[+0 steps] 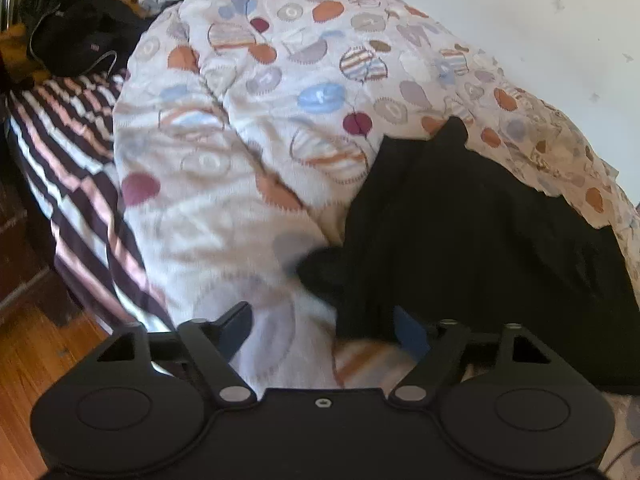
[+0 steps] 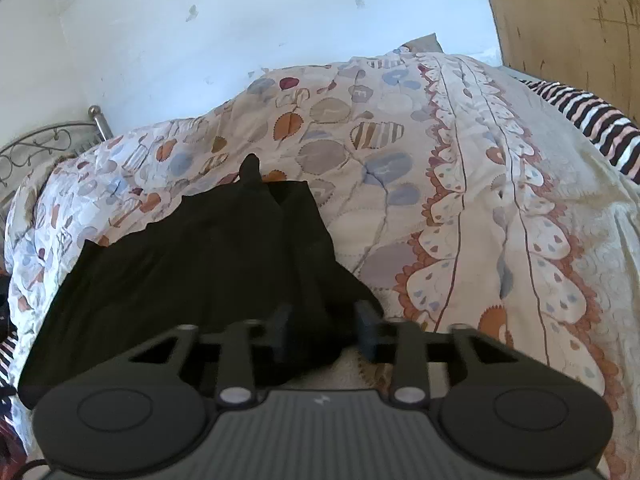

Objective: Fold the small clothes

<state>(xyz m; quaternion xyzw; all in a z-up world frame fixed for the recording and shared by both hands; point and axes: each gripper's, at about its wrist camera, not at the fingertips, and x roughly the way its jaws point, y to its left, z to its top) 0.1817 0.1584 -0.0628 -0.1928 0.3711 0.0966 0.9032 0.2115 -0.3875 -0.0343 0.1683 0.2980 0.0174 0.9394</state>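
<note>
Patterned duvet [image 1: 248,128] on bed, striped sheet [image 1: 76,128] beside it, black bag [image 1: 76,36] far end, wood floor [image 1: 28,364].

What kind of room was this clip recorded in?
Most likely a bedroom. A black garment lies on a patterned duvet spread over a bed with a striped sheet and a metal bed frame, beside a white wall.

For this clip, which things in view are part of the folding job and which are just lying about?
Part of the job:
- black garment, spread on the patterned duvet
- left gripper, jaws wide open at the garment's edge
- right gripper, jaws apart over the garment's corner

Lying about:
- striped blanket
- dark bag
- metal headboard
</note>
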